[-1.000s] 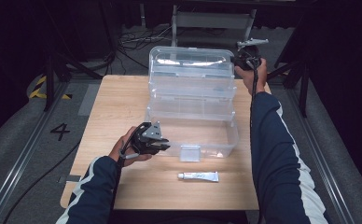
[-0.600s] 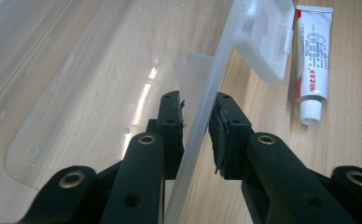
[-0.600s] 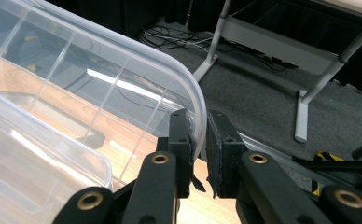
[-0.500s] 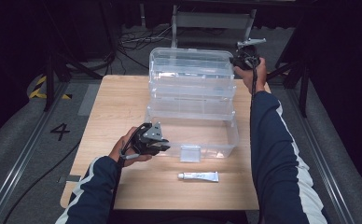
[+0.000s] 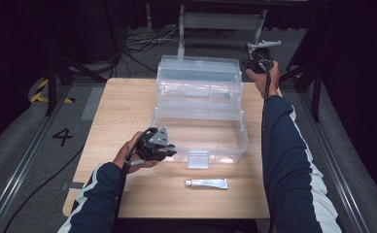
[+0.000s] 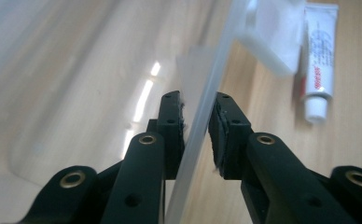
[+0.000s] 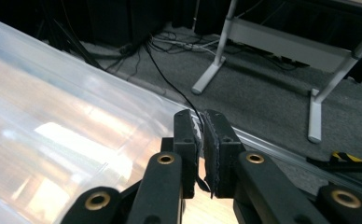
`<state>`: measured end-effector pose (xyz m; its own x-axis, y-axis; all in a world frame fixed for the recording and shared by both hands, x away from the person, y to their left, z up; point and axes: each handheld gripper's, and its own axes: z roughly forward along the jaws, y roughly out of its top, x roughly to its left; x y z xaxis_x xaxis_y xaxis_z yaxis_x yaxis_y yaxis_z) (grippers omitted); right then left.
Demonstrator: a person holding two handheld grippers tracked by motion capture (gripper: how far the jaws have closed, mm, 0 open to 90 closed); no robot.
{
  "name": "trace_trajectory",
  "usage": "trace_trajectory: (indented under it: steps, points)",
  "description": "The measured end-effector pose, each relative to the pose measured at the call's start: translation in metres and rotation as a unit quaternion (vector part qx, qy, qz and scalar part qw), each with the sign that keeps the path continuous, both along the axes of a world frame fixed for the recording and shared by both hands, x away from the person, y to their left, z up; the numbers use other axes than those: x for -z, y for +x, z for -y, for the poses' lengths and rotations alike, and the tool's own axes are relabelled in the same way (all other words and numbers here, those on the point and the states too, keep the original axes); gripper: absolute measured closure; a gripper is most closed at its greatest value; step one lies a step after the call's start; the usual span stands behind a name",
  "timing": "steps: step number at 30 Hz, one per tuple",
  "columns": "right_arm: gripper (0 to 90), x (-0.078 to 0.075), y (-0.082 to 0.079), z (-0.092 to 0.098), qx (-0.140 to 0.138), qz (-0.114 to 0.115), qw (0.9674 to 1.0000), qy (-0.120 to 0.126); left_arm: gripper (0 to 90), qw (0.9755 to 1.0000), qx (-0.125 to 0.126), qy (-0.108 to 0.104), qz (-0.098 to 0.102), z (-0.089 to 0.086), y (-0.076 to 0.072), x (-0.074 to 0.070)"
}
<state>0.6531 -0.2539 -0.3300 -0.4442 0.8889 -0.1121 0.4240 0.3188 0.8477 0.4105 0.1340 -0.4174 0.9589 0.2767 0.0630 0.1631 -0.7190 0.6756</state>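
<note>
A clear plastic box [image 5: 225,145] stands open on the wooden table, its lid [image 5: 198,77] raised upright at the back. At the box's front left corner my left gripper [image 5: 173,151] is shut on the front wall [image 6: 202,116], which runs between the pads. A white tube [image 5: 207,183] lies in front of the box and appears again as the tube [image 6: 319,70] to the right of the wall. My right gripper [image 5: 249,63] hangs by the lid's far right corner. Its jaws have just been closing. The right gripper [image 7: 200,114] has its pads almost together, nothing seen between them, with the lid's rim [image 7: 123,88] just to their left.
The box's white latch [image 5: 197,158] hangs from the front wall, just behind the tube. Beyond the table's far edge are cables [image 5: 138,43] on grey carpet and a metal stand's legs [image 7: 216,60]. Bare wood [image 5: 123,111] lies left of the box.
</note>
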Motion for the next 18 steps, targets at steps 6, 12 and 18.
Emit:
trace_trajectory:
  steps: [6, 12, 18]
  points:
    - [83.6, -0.003, -0.007, 0.003, -0.003, 0.004, 1.0, -0.003, 76.6, 1.0, -0.002, -0.001, -0.001, 0.0, 0.0, 0.0]
    - [83.2, -0.006, -0.017, 0.006, -0.011, 0.009, 0.9999, 0.002, 76.2, 1.0, -0.008, 0.0, -0.002, 0.0, -0.001, 0.0]
    - [83.8, -0.012, -0.037, 0.008, -0.029, 0.018, 0.9994, 0.001, 75.9, 1.0, -0.008, 0.004, -0.002, 0.001, -0.001, 0.0]
